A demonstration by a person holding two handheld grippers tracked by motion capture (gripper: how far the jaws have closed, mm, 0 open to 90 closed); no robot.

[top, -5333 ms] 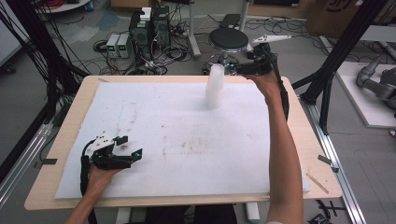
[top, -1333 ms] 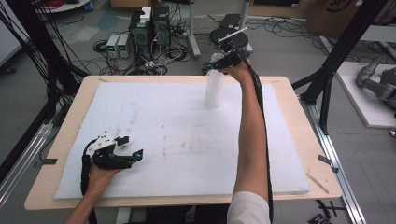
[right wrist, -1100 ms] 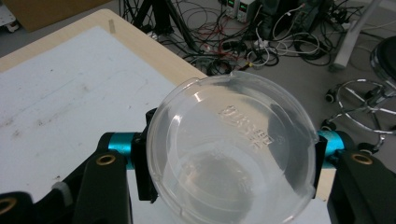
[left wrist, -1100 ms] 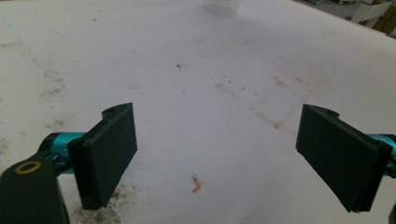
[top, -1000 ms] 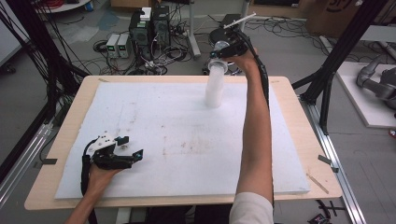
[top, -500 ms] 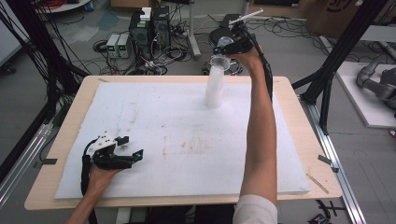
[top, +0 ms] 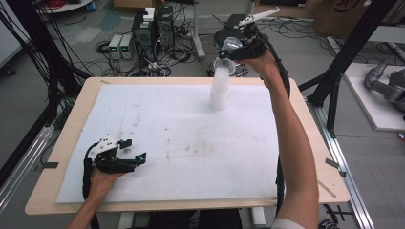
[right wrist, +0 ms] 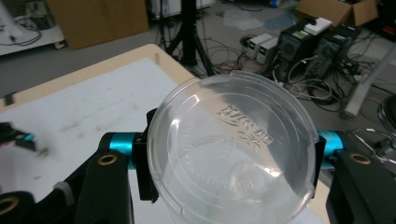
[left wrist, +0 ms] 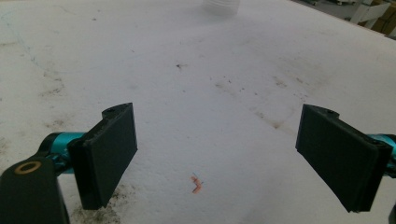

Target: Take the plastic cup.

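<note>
A tall stack of clear plastic cups point(top: 219, 88) stands on the white foam sheet point(top: 181, 119) near the table's far edge. Just above and right of the stack's top, my right gripper point(top: 237, 49) is shut on a single clear cup point(top: 229, 45). In the right gripper view that cup point(right wrist: 233, 154) sits crosswise between the jaws of the gripper point(right wrist: 231, 170), its round face toward the camera. My left gripper point(top: 131, 159) rests on the sheet at the near left, open. Its jaws stand wide apart with nothing between them in the left gripper view point(left wrist: 217, 158).
The wooden table point(top: 305, 124) shows bare margins around the foam sheet. A small orange scrap point(left wrist: 196, 183) lies on the stained sheet. Computer boxes and cables point(top: 153, 28) crowd the floor beyond the far edge, and black frame posts point(top: 344, 62) stand at the right.
My right hand has risen and shifted right and farther away, carrying one cup up off the stack's top. The left gripper has stayed where it was.
</note>
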